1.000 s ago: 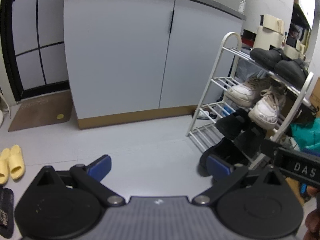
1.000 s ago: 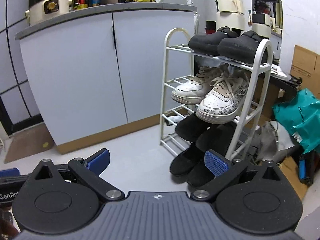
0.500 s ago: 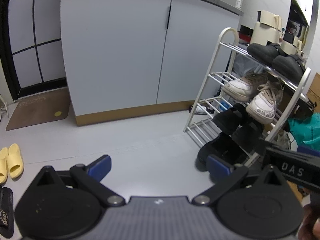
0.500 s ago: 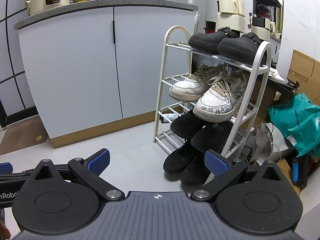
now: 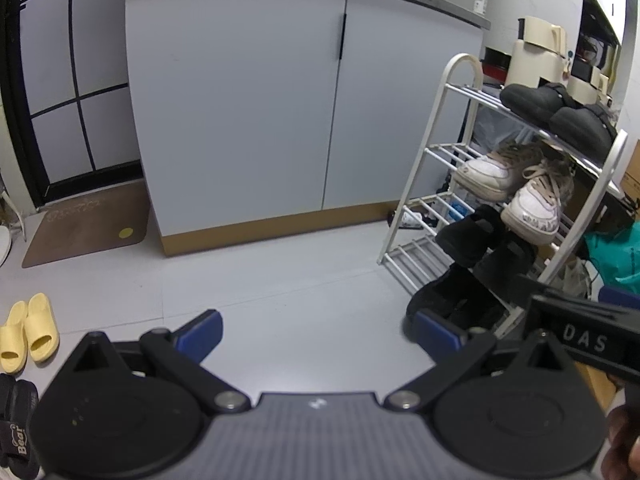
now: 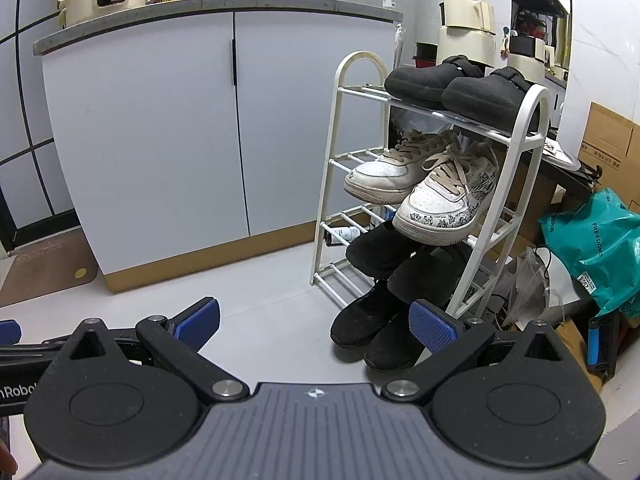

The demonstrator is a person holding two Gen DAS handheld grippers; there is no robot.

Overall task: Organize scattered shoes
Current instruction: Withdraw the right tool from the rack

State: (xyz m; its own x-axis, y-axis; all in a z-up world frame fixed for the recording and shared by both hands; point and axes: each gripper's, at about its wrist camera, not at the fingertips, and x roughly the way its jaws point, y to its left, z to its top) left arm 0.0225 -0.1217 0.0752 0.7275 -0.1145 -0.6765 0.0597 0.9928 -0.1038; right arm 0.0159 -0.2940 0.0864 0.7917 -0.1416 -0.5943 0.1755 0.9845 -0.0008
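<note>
The white shoe rack (image 6: 532, 120) stands on the grey floor (image 5: 288, 280), beside the cabinet. On its top shelf lie two black clogs (image 6: 452, 84), side by side. On the shelf below rest two white sneakers (image 6: 432, 184), the toes pointing outward. One shelf lower sit two black shoes (image 6: 384, 252). Another black pair (image 6: 376, 324) is at the foot of the rack. Well apart, on the floor at the left, lie yellow slippers (image 5: 28, 332), a black sandal (image 5: 18, 428) near them, and a brown mat (image 5: 84, 220).

Grey cabinet (image 6: 224, 140); brown doormat (image 5: 84, 224); teal bag (image 6: 592, 248).
</note>
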